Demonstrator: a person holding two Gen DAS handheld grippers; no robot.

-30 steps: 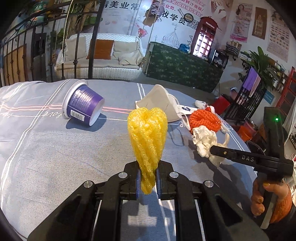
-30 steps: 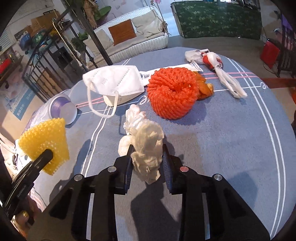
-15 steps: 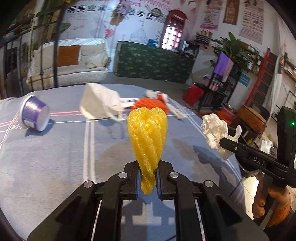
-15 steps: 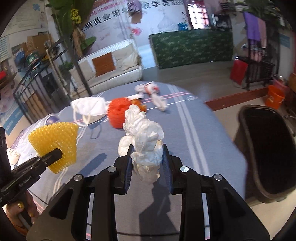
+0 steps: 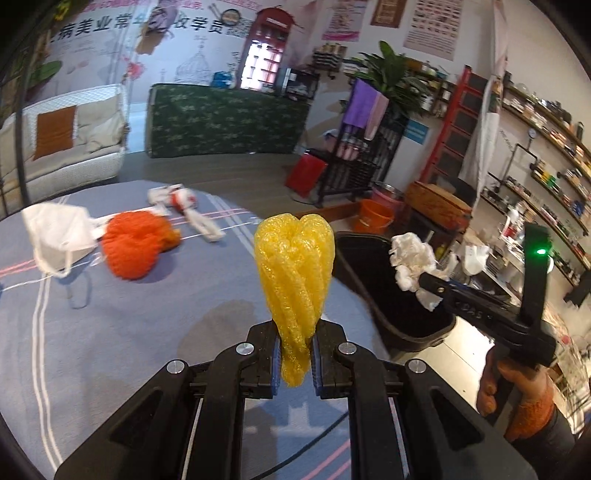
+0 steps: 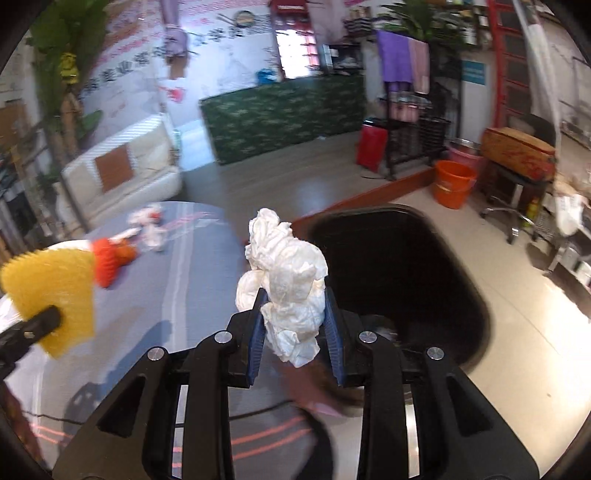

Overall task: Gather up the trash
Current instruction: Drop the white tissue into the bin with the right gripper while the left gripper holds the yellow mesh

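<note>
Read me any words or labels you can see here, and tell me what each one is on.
"美业常": large characters on the wall mural.
"学员": on the same mural, further right.
Posters on the wall: too small to read.
Lettering on the right gripper: too blurred to read.

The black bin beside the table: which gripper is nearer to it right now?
Right. The right gripper, clamping the crumpled tissue, is at the rim of the black bin. The left gripper, holding the yellow foam net, is over the table.

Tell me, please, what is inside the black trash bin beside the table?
Inside the black trash bin only dark walls show. The crumpled white tissue and the right gripper holding it cover the near bottom.
</note>
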